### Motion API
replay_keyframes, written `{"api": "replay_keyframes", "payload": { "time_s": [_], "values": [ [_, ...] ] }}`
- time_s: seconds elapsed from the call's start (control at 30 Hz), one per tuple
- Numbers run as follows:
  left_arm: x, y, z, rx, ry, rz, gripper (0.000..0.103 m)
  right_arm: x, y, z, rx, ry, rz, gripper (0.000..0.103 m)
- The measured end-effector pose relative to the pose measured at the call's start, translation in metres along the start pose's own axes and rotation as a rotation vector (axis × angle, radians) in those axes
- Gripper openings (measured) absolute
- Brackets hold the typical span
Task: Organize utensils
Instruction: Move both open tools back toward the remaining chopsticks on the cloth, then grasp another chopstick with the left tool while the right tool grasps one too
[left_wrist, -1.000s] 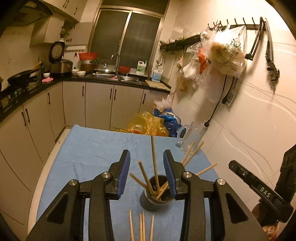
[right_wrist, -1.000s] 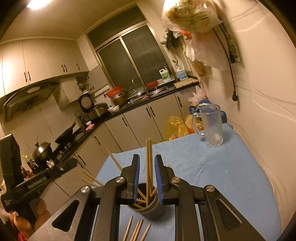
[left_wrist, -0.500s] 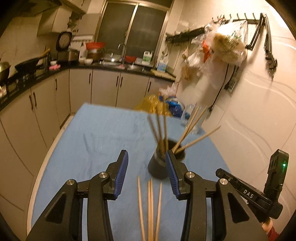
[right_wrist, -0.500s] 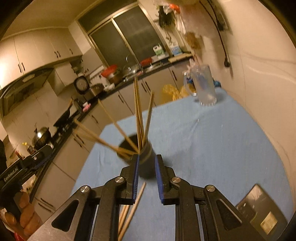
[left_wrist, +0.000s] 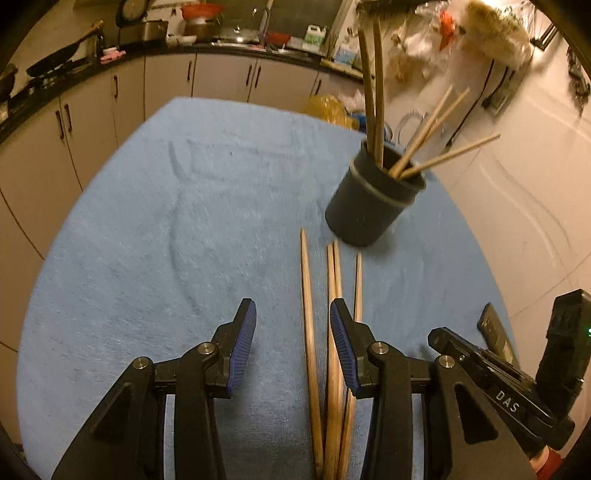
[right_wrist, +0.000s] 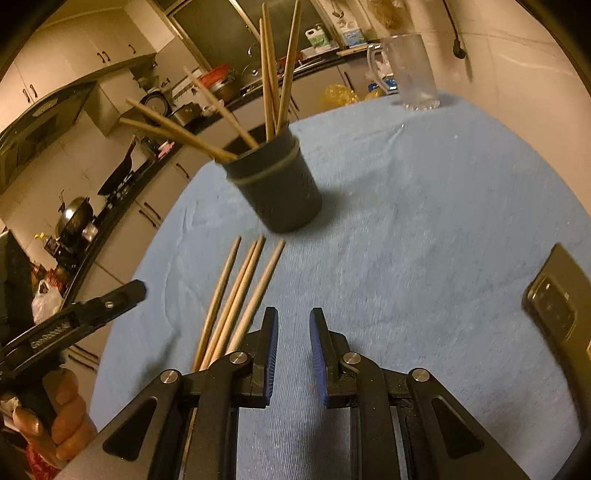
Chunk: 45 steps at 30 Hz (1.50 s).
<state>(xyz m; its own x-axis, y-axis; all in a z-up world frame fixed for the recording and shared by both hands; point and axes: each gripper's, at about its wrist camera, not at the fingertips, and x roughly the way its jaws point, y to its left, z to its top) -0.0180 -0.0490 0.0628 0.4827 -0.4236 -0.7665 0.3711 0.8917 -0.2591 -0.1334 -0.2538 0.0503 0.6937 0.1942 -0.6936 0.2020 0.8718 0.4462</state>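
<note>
A dark round holder (left_wrist: 373, 199) stands on the blue cloth with several wooden chopsticks (left_wrist: 373, 85) sticking out of it; it also shows in the right wrist view (right_wrist: 275, 184). Several loose chopsticks (left_wrist: 328, 332) lie flat on the cloth in front of the holder, also seen in the right wrist view (right_wrist: 236, 295). My left gripper (left_wrist: 292, 347) is open and empty, low over the near ends of the loose chopsticks. My right gripper (right_wrist: 293, 354) is open with a narrow gap and empty, just right of the loose chopsticks.
A blue cloth (left_wrist: 155, 229) covers the table. A clear glass mug (right_wrist: 410, 74) stands at the far edge near the wall. A dark phone (right_wrist: 561, 295) lies on the cloth at the right. Kitchen cabinets (left_wrist: 92, 110) run along the left and back.
Both grippers have pulled back from the holder and tilted down toward the cloth. The right gripper let go of the chopsticks into the holder and its jaws opened slightly. The loose chopsticks have not moved.
</note>
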Motion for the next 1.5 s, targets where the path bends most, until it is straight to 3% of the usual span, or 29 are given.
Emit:
{"api": "replay_keyframes", "payload": {
  "time_s": [0.2, 0.27, 0.33, 0.5, 0.57, 0.73, 0.93, 1.07, 1.3, 1.43, 1.47, 1.5],
  "values": [
    [0.032, -0.011, 0.006, 0.033, 0.080, 0.008, 0.039, 0.001, -0.004, -0.007, 0.014, 0.006, -0.001, 0.019],
    [0.046, -0.014, 0.013, 0.038, 0.112, 0.020, 0.028, 0.001, -0.005, -0.007, 0.019, 0.007, 0.001, 0.019],
    [0.059, -0.017, 0.020, 0.052, 0.137, 0.021, 0.028, 0.001, -0.007, -0.007, 0.023, 0.008, 0.004, 0.019],
    [0.088, -0.028, 0.034, 0.088, 0.176, 0.064, 0.015, 0.000, -0.010, -0.004, 0.032, 0.008, 0.012, 0.019],
    [0.091, -0.030, 0.037, 0.100, 0.174, 0.098, 0.007, 0.001, -0.012, -0.002, 0.046, 0.018, 0.020, 0.019],
    [0.079, -0.017, 0.029, 0.082, 0.159, 0.136, 0.007, 0.007, -0.009, 0.009, 0.066, 0.055, 0.050, 0.019],
    [0.056, 0.011, 0.006, 0.001, 0.141, 0.106, 0.007, 0.037, 0.013, 0.029, 0.070, 0.138, 0.083, 0.019],
    [0.046, 0.019, 0.000, -0.008, 0.141, 0.088, 0.007, 0.061, 0.023, 0.039, 0.086, 0.197, 0.060, 0.019],
    [0.046, 0.023, -0.002, -0.002, 0.134, 0.062, 0.007, 0.091, 0.035, 0.050, 0.091, 0.281, -0.065, 0.019],
    [0.047, 0.022, -0.001, 0.005, 0.134, 0.064, 0.007, 0.097, 0.049, 0.050, 0.023, 0.281, -0.130, 0.019],
    [0.048, 0.021, 0.000, 0.004, 0.134, 0.064, 0.007, 0.099, 0.051, 0.050, 0.005, 0.282, -0.144, 0.018],
    [0.048, 0.021, 0.000, 0.004, 0.134, 0.066, 0.007, 0.100, 0.056, 0.050, -0.028, 0.282, -0.175, 0.010]
  ]
}}
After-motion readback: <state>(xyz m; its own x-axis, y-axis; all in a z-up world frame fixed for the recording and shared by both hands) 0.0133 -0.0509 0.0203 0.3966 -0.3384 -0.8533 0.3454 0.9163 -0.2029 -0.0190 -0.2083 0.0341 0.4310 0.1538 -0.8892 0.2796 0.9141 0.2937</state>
